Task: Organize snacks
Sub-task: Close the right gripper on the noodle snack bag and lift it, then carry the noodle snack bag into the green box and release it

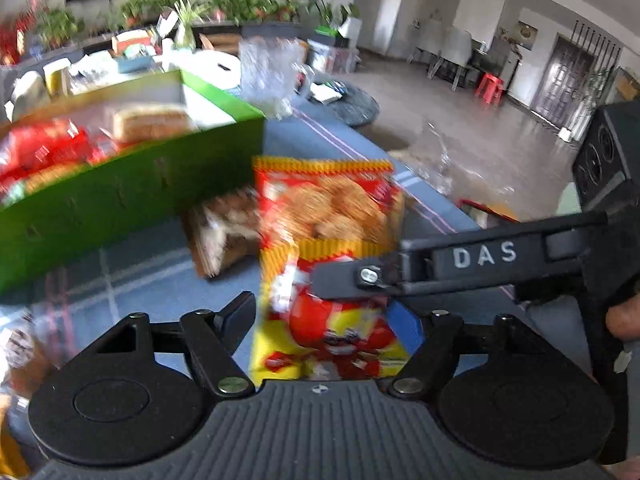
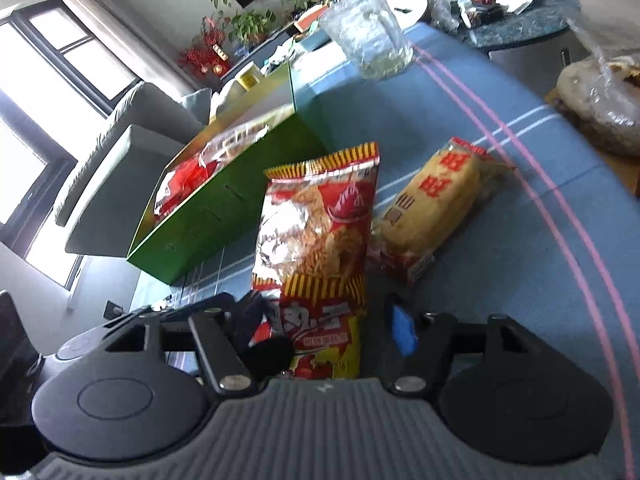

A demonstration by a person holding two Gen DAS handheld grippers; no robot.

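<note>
On blue table [image 2: 500, 240], right claw [image 2: 320, 332] clamps snack bag [image 2: 316, 224].

One green box [image 2: 224, 216]; two snack bags on table: red-yellow [image 2: 320, 240], yellow [image 2: 436, 204].

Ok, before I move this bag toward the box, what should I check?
1. Right gripper shut on the snack bag: ok.
2. Left gripper fingers astride the bag's lower part, firm contact: cannot tell, the view is blurred.
3. Bag's bottom edge clear of the table: cannot tell, it is hidden behind the grippers.
4. Green box open on top, with bare floor at one end: ok.
5. Yellow packet lies on the side of the bag away from the box, out of the way: ok.
</note>
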